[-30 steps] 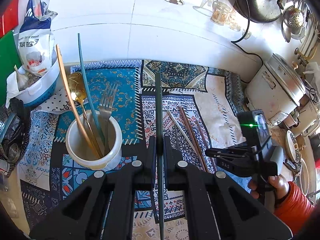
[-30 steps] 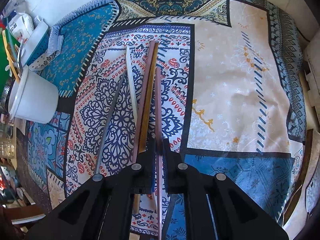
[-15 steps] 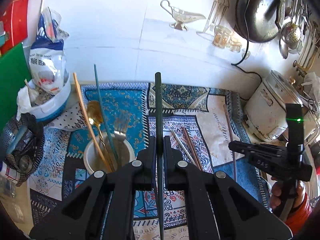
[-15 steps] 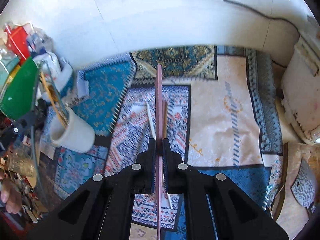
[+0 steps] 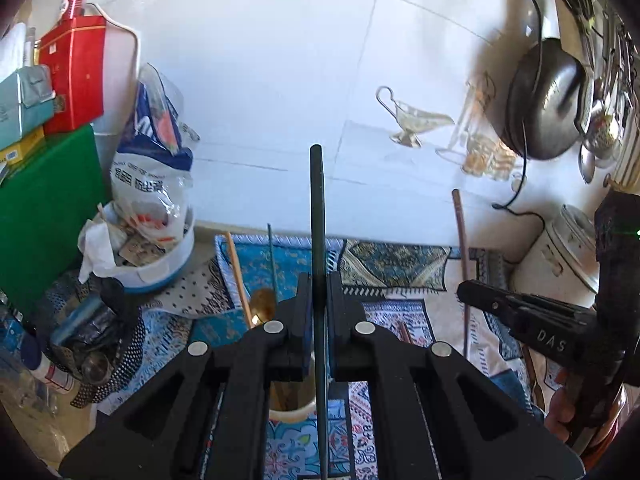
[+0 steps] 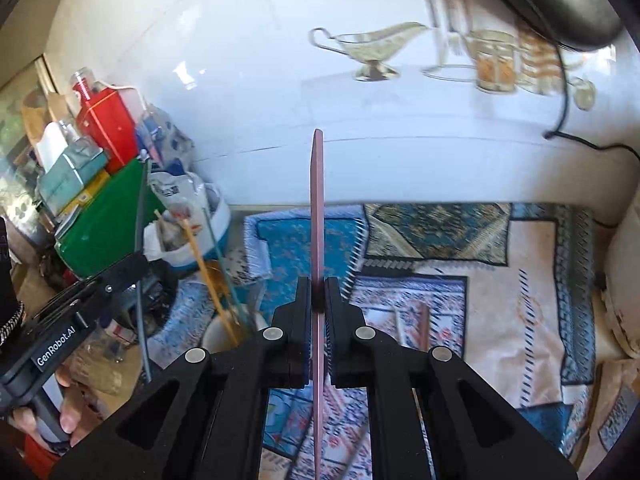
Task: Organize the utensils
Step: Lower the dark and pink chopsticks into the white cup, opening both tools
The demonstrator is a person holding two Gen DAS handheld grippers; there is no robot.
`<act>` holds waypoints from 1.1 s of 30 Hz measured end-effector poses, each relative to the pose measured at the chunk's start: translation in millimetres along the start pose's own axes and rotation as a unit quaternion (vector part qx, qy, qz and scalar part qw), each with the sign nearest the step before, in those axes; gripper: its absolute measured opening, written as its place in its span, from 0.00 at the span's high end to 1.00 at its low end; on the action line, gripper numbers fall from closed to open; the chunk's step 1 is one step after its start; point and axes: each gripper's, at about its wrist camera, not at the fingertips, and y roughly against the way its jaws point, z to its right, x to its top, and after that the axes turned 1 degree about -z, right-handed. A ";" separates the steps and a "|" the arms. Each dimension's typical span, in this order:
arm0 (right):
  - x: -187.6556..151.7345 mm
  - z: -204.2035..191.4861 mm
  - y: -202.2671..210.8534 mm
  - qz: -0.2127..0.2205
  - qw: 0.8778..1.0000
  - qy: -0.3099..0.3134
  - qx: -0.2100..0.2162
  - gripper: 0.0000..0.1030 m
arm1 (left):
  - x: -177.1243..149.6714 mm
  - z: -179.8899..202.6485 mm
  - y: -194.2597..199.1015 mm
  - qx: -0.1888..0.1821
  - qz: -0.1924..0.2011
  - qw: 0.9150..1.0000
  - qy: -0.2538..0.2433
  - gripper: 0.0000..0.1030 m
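My left gripper (image 5: 318, 292) is shut on a dark green chopstick (image 5: 317, 200) that stands up between its jaws, above the white cup (image 5: 292, 412). The cup is mostly hidden behind the gripper and holds a gold spoon (image 5: 262, 308), a wooden stick and a teal stick. My right gripper (image 6: 318, 296) is shut on a pink chopstick (image 6: 318, 200), raised over the patterned mat (image 6: 520, 320). Other chopsticks (image 6: 422, 320) lie on the mat below it. In the right wrist view the cup (image 6: 218, 338) sits at lower left, under the left gripper (image 6: 136, 260).
A snack bag (image 5: 152, 168) in a white-and-blue bowl, a green board (image 5: 44, 216) and boxes crowd the left side. A rice cooker (image 5: 568, 256) stands at the right. A wok (image 5: 540, 100), cord and metal gravy boat (image 5: 416, 120) are on the tiled wall.
Both grippers have risen and tilted upward, each carrying its chopstick. The pink chopstick has come up off the mat. More wall and less mat is in view.
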 end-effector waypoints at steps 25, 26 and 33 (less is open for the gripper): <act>34.1 -56.8 -84.3 0.051 0.998 -0.004 0.024 0.94 | 17.7 -58.6 -60.3 0.064 0.061 0.994 0.064 0.95; 32.9 -56.5 -86.9 0.052 0.998 -0.003 0.022 0.94 | 16.0 -59.8 -63.5 0.066 0.060 0.994 0.064 0.95; 18.7 -45.8 -102.6 0.039 0.999 -0.015 0.013 0.94 | 0.8 -63.9 -74.2 0.069 0.071 0.993 0.068 0.95</act>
